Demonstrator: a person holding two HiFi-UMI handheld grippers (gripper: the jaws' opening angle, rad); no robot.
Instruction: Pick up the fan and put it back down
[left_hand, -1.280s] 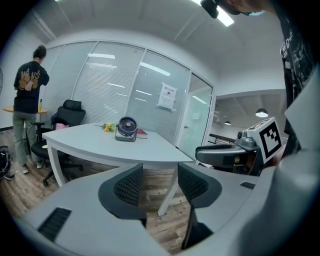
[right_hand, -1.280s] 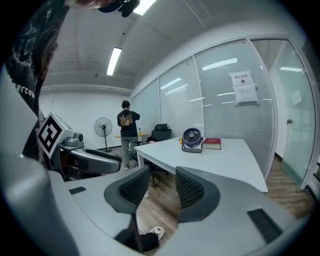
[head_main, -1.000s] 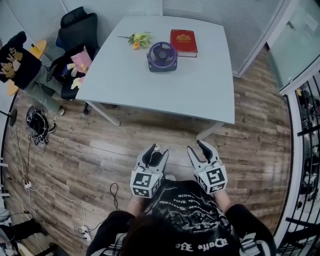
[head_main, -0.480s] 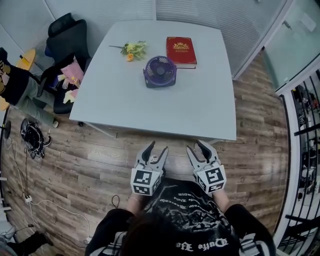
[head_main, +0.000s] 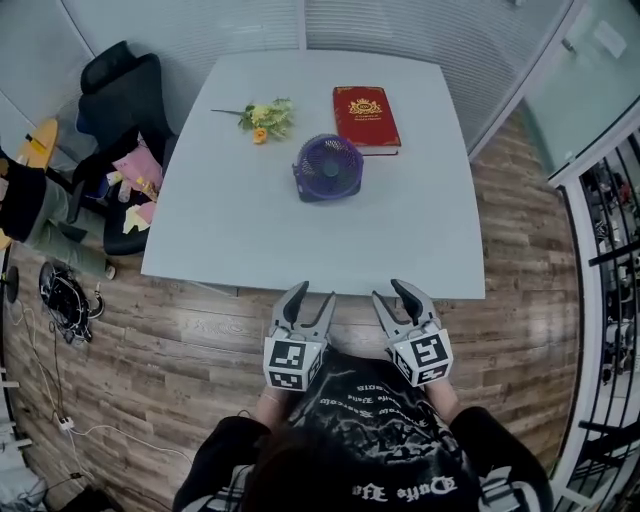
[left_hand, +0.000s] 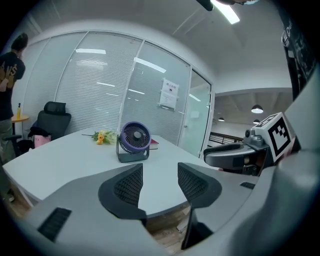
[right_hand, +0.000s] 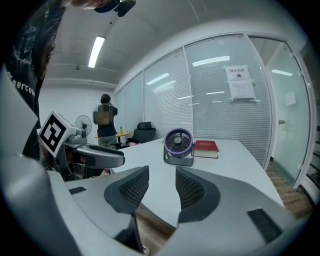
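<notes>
The fan (head_main: 328, 167) stands upright on the pale counter (head_main: 250, 230), straight ahead of both pairs of jaws and well apart from them, its purple grille facing back toward them. Just beyond it, on the side away from the jaws, lies a red book (head_main: 366, 117). A small bunch of flowers (head_main: 262, 118) lies beyond the fan too, off toward the left gripper's side.

Compared with 1 second ago, the counter sits much nearer. Then a broad strip of wooden floor (head_main: 180, 340) separated the jaw tips from the counter's near edge; now the tips of both pairs reach that edge. The fan, the book and the flowers keep their places on the counter. The gap in each pair of jaws looks the same as before.

The left gripper (head_main: 311, 296) has its jaws released and spread wide. Nothing sits between its ribbed pads (left_hand: 129, 186); only the counter top shows through the gap. In its own view the fan appears far beyond its left pad.

The right gripper (head_main: 392, 293) also has its jaws apart, a little less widely, and they grasp nothing. In its view the fan stands far ahead, just right of the gap.

A black chair (head_main: 120, 90) stands off the counter's far left corner, well away from both pairs of jaws.
</notes>
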